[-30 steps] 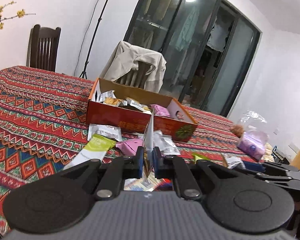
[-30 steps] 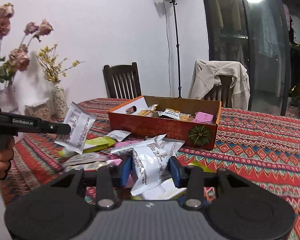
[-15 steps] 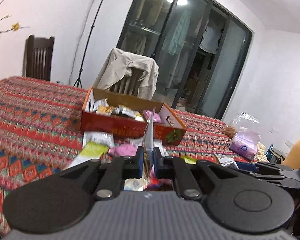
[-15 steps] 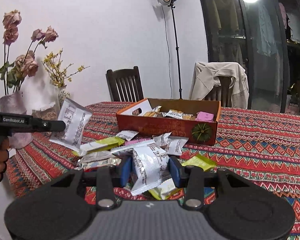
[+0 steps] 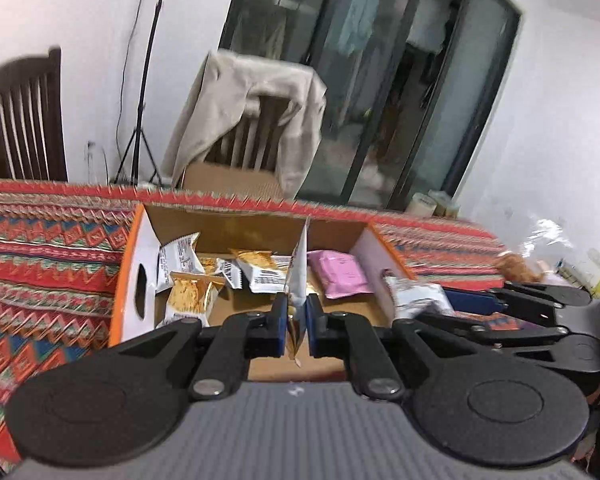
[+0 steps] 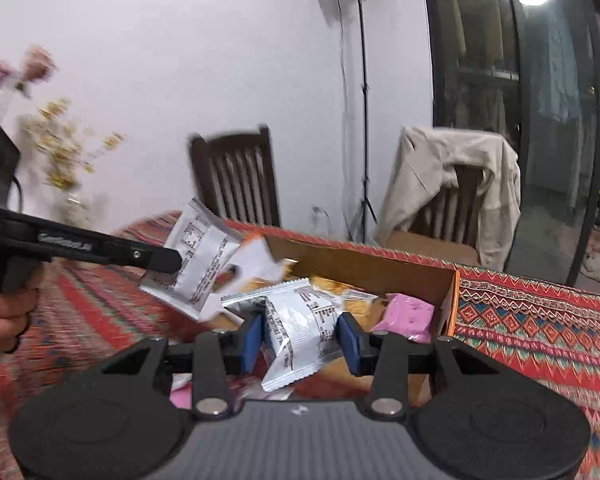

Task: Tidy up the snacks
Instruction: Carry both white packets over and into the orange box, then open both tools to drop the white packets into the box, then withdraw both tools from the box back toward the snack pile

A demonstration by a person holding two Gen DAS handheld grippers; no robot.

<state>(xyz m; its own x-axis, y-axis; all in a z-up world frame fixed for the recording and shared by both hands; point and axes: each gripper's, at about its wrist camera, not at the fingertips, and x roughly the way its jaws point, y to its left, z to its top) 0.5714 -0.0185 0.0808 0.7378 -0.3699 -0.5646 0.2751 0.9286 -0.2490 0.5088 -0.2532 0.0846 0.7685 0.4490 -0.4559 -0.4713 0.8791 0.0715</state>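
Note:
My left gripper (image 5: pixel 297 316) is shut on a thin white snack packet (image 5: pixel 299 276), held edge-on above the open orange cardboard box (image 5: pixel 134 276). In the right wrist view the same packet (image 6: pixel 198 260) hangs flat from the left gripper (image 6: pixel 172 260) over the box's left end. My right gripper (image 6: pixel 300 334) is shut on a silver-white snack packet (image 6: pixel 300 332) over the box (image 6: pixel 448 300); it also shows at the right of the left wrist view (image 5: pixel 418 300). Inside the box lie golden packets (image 5: pixel 190 292), white packets and a pink packet (image 5: pixel 342 274).
The box sits on a red patterned tablecloth (image 5: pixel 40 248). Behind the table stand a dark wooden chair (image 6: pixel 236 180), a chair draped with a beige jacket (image 5: pixel 256 116) and a light stand (image 6: pixel 360 100). A vase of flowers (image 6: pixel 60 152) is at the left. A hand (image 6: pixel 4 308) holds the left gripper.
Both grippers have moved forward with their packets from over the loose snacks on the cloth to above the open box, which now fills the view.

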